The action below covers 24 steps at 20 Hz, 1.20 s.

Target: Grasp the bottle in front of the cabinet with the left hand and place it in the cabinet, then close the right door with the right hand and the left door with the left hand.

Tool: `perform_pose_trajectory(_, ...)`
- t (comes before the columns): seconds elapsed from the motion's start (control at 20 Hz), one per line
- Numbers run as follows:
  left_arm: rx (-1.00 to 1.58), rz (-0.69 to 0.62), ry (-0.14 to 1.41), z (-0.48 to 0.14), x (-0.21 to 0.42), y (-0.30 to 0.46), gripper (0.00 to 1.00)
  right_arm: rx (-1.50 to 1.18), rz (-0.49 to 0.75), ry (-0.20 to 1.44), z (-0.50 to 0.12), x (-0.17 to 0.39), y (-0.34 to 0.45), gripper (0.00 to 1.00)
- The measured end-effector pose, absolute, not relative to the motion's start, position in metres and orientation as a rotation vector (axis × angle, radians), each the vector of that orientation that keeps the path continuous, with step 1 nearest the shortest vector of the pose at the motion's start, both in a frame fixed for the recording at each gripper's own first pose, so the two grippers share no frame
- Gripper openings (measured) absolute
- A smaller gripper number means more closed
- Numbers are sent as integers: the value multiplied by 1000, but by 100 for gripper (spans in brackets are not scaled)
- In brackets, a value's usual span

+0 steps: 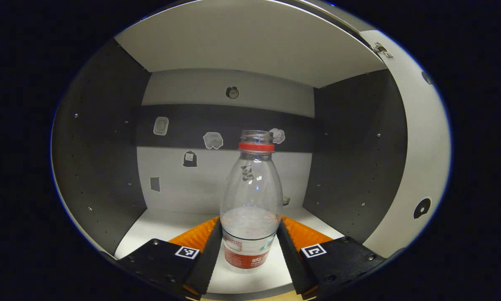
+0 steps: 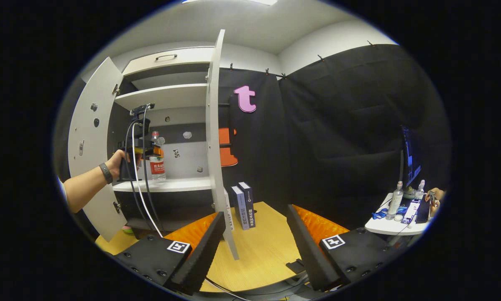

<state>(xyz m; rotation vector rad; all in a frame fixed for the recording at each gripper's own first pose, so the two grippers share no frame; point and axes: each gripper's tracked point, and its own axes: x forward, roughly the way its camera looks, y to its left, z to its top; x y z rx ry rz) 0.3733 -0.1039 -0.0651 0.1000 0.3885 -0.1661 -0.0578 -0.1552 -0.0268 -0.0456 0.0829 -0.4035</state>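
In the left gripper view the left gripper [image 1: 250, 242] has its jaws clamped on the lower body of the bottle [image 1: 251, 200], one finger pressing each side just above the red label band. The bottle stands upright between the jaws on the white shelf [image 1: 158, 225] inside the cabinet [image 1: 104, 146], uncapped, with a red ring at its neck; the print on its label is too small and curved to make out. Beyond the jaws, small stickers [image 1: 213, 140] dot the cabinet's back panel, and the right door [image 1: 426, 138] stands open to the right of the jaws. In the right gripper view the right gripper [image 2: 254, 246] hangs with its jaws apart and nothing between them, above a wooden worktop [image 2: 263, 251]. Ahead and left of those jaws a hand [image 2: 118, 161] with a dark wristband holds the left gripper at the shelf. The right door's edge runs just ahead of the jaws, and two upright books [image 2: 244, 205] stand beyond them; the left door [image 2: 91, 142] is swung wide.
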Motion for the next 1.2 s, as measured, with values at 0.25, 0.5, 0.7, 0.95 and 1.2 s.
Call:
perform_pose_trajectory(0.25, 86, -149, 421, -67, 375, -104, 77, -50, -416, 86, -25, -57, -159, 98)
perform_pose_trajectory(0.5, 80, -134, 394, -64, 375, -107, 81, -57, -413, 96, -27, -57, -158, 98)
perform_pose_trajectory(0.7, 32, -159, 315, -48, 372, -107, 95, -51, -411, 93, -26, -57, -157, 89)
perform_pose_trajectory(0.95, -54, -198, 182, 14, 325, -111, 94, -50, -377, 90, -25, -54, -146, 89)
perform_pose_trajectory(1.2, -89, -260, 63, 87, 249, -115, 95, -43, -324, 91, -25, -47, -129, 89)
